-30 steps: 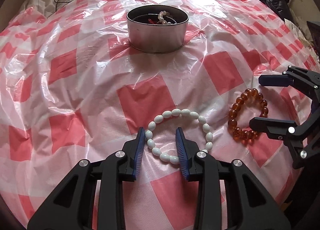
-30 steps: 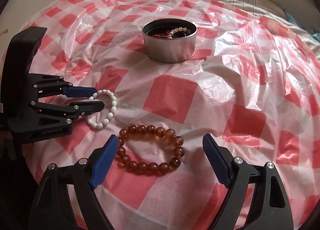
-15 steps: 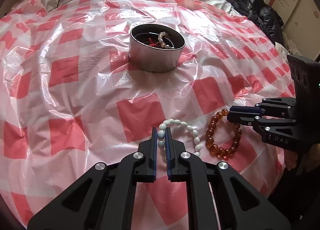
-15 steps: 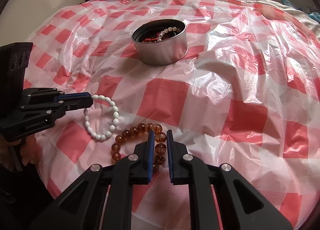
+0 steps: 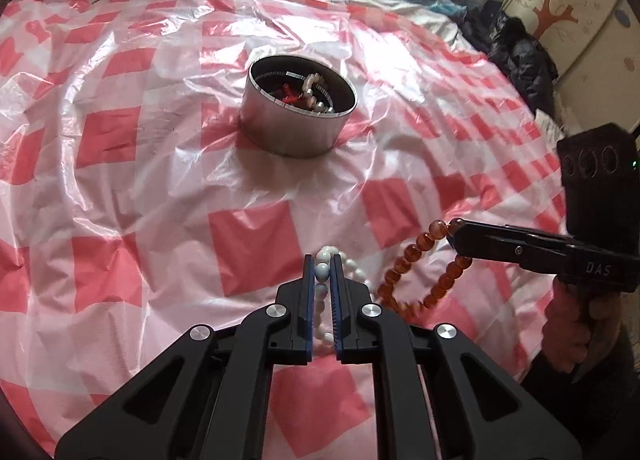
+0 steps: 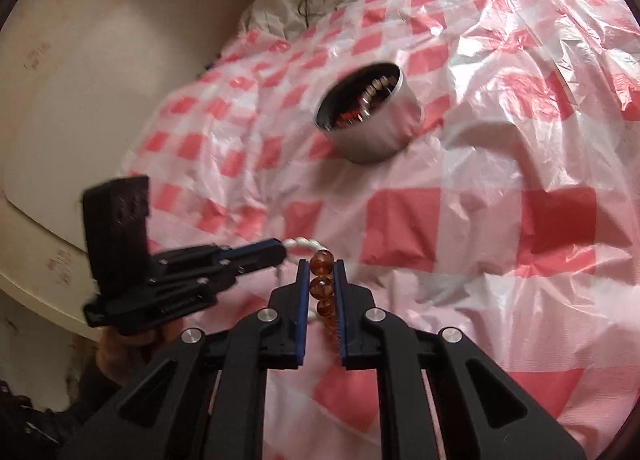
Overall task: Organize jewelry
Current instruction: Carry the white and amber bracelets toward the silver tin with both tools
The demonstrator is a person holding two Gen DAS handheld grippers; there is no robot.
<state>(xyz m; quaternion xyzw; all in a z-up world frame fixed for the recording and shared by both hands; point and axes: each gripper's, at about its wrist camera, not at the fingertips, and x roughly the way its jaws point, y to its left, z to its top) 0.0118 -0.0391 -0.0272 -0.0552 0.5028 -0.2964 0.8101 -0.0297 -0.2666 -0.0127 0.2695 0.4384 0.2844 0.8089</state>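
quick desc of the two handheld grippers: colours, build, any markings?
Both match: matte black plastic linkage frames with silver pivot screws and blue ribbed pads on the fingers. The left gripper and the right gripper each carry a black boxy block on top with round recesses. The right one shows "DAS" lettering on its side. No cables or sleeves are clearly visible.
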